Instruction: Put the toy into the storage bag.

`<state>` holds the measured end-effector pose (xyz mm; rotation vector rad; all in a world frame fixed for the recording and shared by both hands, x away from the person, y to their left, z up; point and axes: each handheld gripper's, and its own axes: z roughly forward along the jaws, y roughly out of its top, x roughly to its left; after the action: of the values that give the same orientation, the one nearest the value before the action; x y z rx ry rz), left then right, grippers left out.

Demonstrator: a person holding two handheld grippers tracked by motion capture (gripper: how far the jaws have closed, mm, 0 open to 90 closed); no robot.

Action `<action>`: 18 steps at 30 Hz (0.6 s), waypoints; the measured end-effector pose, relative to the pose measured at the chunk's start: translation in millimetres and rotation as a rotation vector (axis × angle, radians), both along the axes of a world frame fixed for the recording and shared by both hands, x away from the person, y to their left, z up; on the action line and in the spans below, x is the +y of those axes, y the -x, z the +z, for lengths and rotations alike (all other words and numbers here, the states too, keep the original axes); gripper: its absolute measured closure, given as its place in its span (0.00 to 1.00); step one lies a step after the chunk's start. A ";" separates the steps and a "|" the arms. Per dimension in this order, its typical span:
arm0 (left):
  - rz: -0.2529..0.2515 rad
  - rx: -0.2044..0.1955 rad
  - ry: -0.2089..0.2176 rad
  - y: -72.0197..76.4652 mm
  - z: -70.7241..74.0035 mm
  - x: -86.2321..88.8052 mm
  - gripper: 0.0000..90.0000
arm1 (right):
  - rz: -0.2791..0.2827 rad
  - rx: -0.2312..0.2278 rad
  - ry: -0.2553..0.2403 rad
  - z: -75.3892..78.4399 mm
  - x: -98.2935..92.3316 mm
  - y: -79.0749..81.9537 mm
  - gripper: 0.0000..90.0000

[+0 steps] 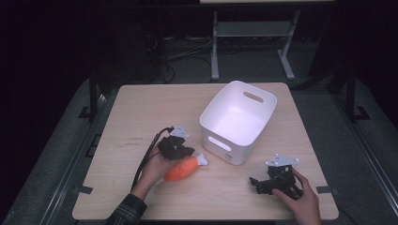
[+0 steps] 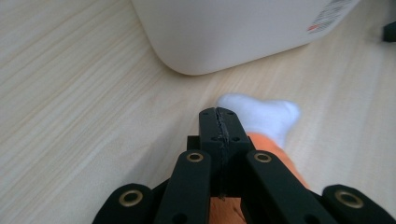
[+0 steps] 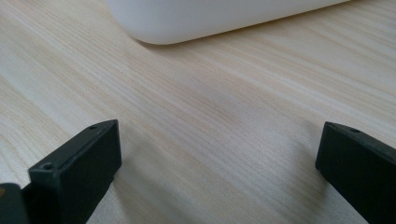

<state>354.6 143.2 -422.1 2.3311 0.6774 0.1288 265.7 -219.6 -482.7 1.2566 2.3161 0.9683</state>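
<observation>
I see the orange plush toy (image 1: 182, 169) with its white tail (image 2: 261, 116) lying slantwise on the surface (image 1: 141, 108), tail end just beside the white bin (image 1: 238, 121).

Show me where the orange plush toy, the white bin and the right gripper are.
orange plush toy (image 1: 182, 169): high view, middle of its orange body.
white bin (image 1: 233, 152): high view, its near outer wall.
right gripper (image 3: 217, 163): right gripper view, midway between its open jaws.

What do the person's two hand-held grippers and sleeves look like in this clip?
Both the left gripper and the right gripper are black, each with two flat, block-ended jaws on linkage arms with brass-coloured pivot rings and a grey three-cornered plate on top. A black cable trails from the left one. The left forearm wears a dark plaid sleeve.
</observation>
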 end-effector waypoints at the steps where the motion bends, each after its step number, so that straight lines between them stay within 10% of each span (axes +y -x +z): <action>1: -0.005 0.002 0.003 1.5 3.5 1.8 1.00 | 0.000 0.000 0.000 0.0 0.0 0.0 0.00; 18: -0.055 0.112 -0.060 13.7 27.7 16.9 0.39 | 0.000 0.000 0.000 0.0 0.0 0.0 0.00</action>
<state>340.9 160.1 -394.4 2.4267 0.6718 -0.0058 265.7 -219.6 -482.7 1.2562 2.3160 0.9685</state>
